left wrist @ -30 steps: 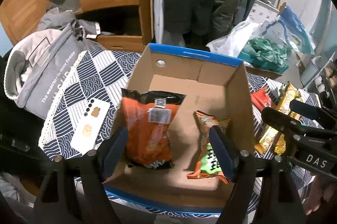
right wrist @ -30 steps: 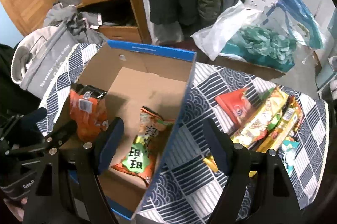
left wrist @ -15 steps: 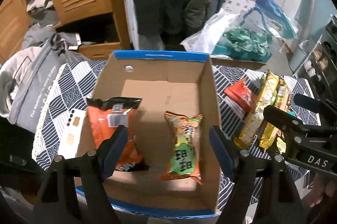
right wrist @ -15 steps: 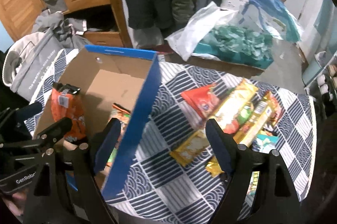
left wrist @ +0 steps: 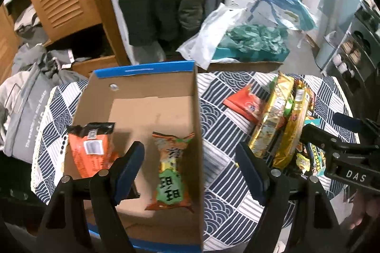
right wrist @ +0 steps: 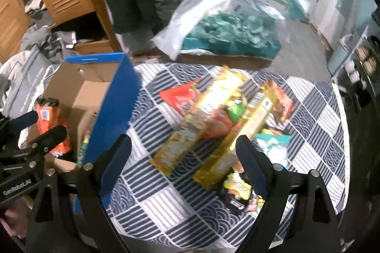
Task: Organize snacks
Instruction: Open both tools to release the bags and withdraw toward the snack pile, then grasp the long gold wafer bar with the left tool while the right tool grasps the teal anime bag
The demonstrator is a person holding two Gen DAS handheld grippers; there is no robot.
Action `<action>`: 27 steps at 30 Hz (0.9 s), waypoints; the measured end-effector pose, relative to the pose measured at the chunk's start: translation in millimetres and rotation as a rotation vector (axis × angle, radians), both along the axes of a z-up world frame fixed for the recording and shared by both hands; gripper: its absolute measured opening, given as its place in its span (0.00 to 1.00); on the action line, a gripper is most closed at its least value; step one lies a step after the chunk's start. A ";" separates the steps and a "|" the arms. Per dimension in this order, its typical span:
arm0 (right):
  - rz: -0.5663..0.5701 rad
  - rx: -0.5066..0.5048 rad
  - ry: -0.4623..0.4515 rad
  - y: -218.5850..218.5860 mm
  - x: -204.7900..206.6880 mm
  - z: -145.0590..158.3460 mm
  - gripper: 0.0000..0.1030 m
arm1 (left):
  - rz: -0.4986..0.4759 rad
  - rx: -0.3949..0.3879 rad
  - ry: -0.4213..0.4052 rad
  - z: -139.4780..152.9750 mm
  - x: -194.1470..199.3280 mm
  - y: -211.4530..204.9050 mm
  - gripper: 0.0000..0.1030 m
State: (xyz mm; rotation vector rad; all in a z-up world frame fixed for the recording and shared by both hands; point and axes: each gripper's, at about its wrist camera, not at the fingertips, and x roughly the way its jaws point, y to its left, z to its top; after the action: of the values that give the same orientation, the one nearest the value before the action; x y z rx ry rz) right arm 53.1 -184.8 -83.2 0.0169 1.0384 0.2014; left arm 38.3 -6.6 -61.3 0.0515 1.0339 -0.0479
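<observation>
Leftmost on the bench point(left wrist: 220, 124) stands the cardboard box point(left wrist: 152, 108), blue outside and plain brown within. Inside it lie an orange crinkly packet point(left wrist: 95, 150) with a black top and, to its right, an orange-and-green pillow-shaped packet point(left wrist: 173, 172), lying flat and apart.

Right of the box, on the wave-patterned cloth, lies a red pouch point(right wrist: 182, 96), then two long glossy gold packets point(right wrist: 209, 115) side by side, with smaller wrappers point(right wrist: 237, 191) tucked beneath them.

Since a second ago both views have slid from over the box toward this pile.

The left gripper point(left wrist: 190, 169) straddles the box's right wall, jaws wide and empty. The right gripper point(right wrist: 182, 158) hangs above the gold packets, jaws spread wide, gripping nothing.
</observation>
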 end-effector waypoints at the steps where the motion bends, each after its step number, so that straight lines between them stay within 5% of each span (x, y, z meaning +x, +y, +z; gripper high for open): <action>1: -0.010 0.001 0.006 -6.6 0.0 -2.3 0.86 | -0.007 0.005 0.002 -0.8 0.7 -4.7 0.78; 19: -0.120 0.004 0.061 -86.9 -2.4 -35.3 0.86 | -0.118 0.050 0.039 -22.9 16.6 -74.2 0.78; 27: -0.158 -0.017 0.135 -118.1 12.2 -81.5 0.86 | -0.171 0.041 0.099 -41.7 27.5 -93.0 0.78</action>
State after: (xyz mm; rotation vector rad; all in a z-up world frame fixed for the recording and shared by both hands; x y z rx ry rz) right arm 65.3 -302.9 -164.8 0.0983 1.1680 0.0486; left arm 65.7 -99.6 -102.9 0.1766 1.1280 -0.1865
